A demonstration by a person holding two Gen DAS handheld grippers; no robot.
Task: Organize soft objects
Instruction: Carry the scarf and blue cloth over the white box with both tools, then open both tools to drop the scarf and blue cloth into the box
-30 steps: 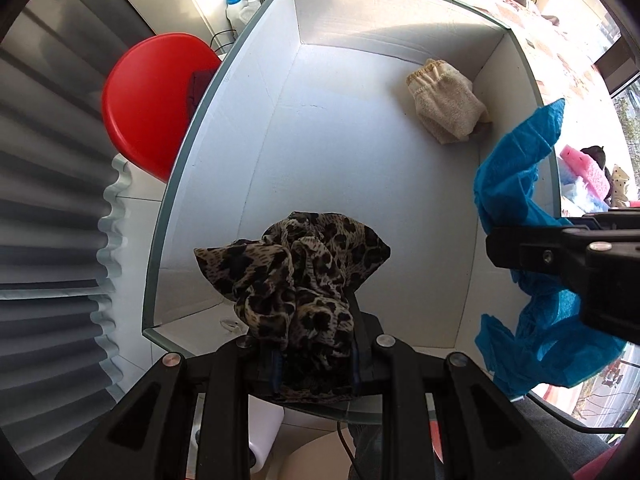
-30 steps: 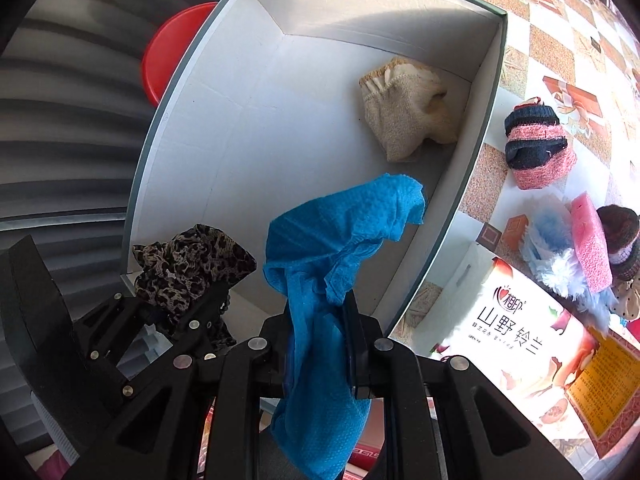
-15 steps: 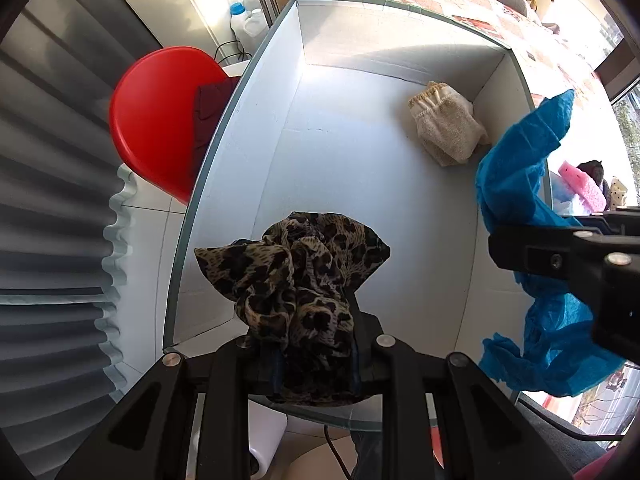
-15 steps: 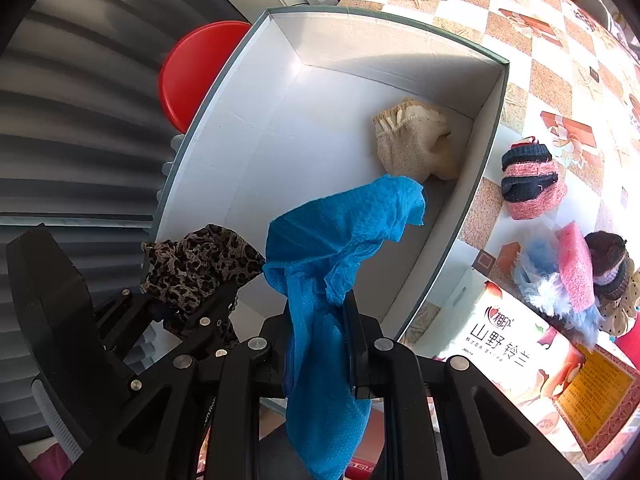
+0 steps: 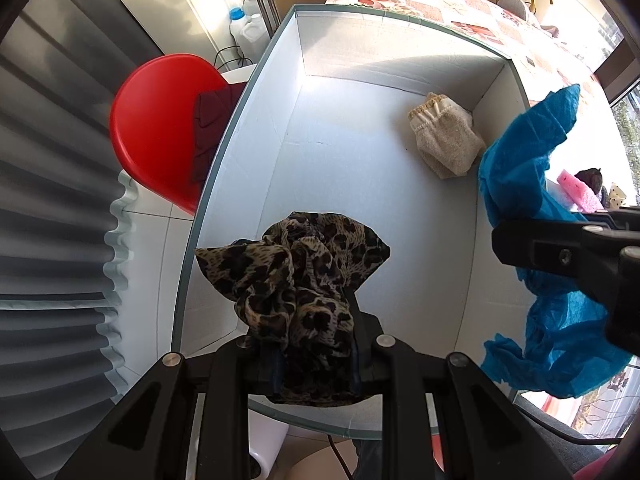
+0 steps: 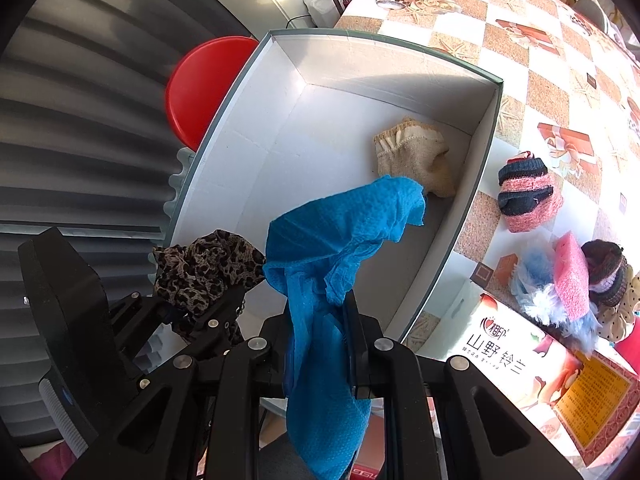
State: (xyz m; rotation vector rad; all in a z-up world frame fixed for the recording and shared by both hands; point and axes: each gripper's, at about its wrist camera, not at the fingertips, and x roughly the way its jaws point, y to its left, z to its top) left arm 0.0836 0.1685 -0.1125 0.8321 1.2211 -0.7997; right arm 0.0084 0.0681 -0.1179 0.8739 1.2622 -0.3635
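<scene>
Large white box [image 5: 360, 168] with a grey-green rim, open-topped, on the checked worktop [image 6: 560, 60]. Inside, only a beige knitted piece [image 5: 446, 144], tucked into the far right corner against the wall. Floor of the box otherwise bare white.

Left tongs [image 5: 318, 364] closed tight on a leopard-print scarf [image 5: 296, 276], bunched and held above the near end of the box. Right tongs [image 6: 320, 344] likewise clamped on a blue cloth [image 6: 340, 236], hung over the box's right side, one end drooping below the jaws.

Right of the box, on the worktop: a pink and black knitted item [image 6: 526, 192], a pink sponge [image 6: 570, 276] on a pale blue fluffy duster [image 6: 544, 288], a dark knitted item [image 6: 608, 272] just beside them. Nearer, a printed carton [image 6: 520, 364] marked "山野铃兰", with a yellow label of print too small to read.

Left of the box, a red stool [image 5: 156, 128].
</scene>
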